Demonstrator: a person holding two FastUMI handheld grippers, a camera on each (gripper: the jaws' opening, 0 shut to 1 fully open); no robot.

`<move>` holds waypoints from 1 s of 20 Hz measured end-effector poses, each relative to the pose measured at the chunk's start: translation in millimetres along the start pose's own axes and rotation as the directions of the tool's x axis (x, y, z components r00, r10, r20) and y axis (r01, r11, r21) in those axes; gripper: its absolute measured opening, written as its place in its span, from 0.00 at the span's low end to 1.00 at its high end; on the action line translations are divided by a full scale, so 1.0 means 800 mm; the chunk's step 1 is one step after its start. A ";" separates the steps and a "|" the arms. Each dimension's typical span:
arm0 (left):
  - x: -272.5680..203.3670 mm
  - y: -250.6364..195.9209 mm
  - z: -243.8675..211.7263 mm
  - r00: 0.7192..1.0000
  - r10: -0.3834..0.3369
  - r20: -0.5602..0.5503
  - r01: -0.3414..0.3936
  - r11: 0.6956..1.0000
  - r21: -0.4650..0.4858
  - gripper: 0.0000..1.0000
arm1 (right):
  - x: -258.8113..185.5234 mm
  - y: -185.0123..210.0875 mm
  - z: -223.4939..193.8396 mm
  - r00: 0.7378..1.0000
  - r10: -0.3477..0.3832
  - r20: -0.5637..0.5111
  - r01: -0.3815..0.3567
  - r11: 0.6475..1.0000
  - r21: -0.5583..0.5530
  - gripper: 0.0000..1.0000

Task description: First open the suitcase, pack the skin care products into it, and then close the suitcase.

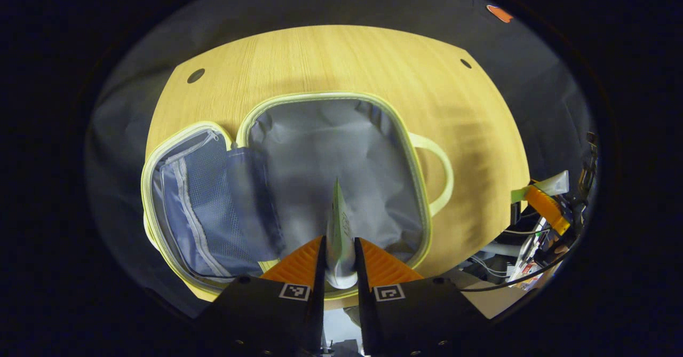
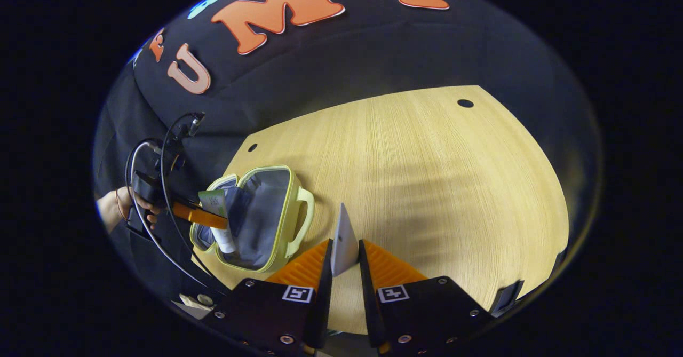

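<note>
My left jaws [image 1: 339,250] are pressed on a green-and-white tube [image 1: 339,229], both fingers flat against its sides. I hold it over the open suitcase [image 1: 341,154], its crimped end pointing out ahead of me above the grey lining of the main half. The suitcase lies flat on the wooden bench [image 1: 341,58], its pale green rim running round both halves. The lid half [image 1: 208,207] is folded out to the left, with a mesh pocket and a zip inside it. A loop handle [image 1: 440,173] sticks out on the suitcase's right side.

My right jaws [image 2: 345,255] are closed on a second tube [image 2: 344,239], pale and flat, pinched low down with its crimped edge standing up over bare bench [image 2: 427,159]. They are well to the side of the suitcase [image 2: 256,218], just beyond its handle [image 2: 302,218].

From the right gripper view I see my left gripper [image 2: 200,215] reaching in over the suitcase from the far side, with its tube [image 2: 220,223] hanging cap-down above the lining, and the hand [image 2: 120,205] that carries it, cables looping up behind.

From the left gripper view the right gripper [image 1: 544,205] shows far off at the bench's edge, its pale tube [image 1: 549,184] in its grip.
</note>
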State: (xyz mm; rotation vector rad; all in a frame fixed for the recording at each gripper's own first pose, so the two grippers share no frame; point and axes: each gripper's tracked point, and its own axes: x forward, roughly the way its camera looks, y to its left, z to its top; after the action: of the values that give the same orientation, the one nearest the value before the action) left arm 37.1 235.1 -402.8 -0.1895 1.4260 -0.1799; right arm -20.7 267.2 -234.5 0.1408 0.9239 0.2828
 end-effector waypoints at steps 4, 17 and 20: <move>0.021 0.014 0.002 0.999 -0.015 -0.034 0.015 1.000 -0.026 0.29 | 0.006 0.003 -0.012 0.999 -0.036 -0.025 0.037 0.999 0.017 0.30; -0.017 0.025 0.004 0.989 -0.053 0.137 0.046 0.998 0.050 0.98 | 0.005 0.052 0.010 0.999 -0.032 -0.032 0.031 0.999 -0.016 0.30; -0.054 0.029 -0.011 0.966 -0.087 0.245 0.086 0.996 0.015 0.98 | -0.001 0.079 0.026 0.999 -0.020 -0.029 0.017 0.995 -0.100 0.30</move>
State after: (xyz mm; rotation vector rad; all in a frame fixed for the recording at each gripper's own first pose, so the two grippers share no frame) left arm 22.6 267.6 -367.7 -0.2624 1.1715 -0.2233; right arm -15.6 327.1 -206.1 0.0366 0.9380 0.3141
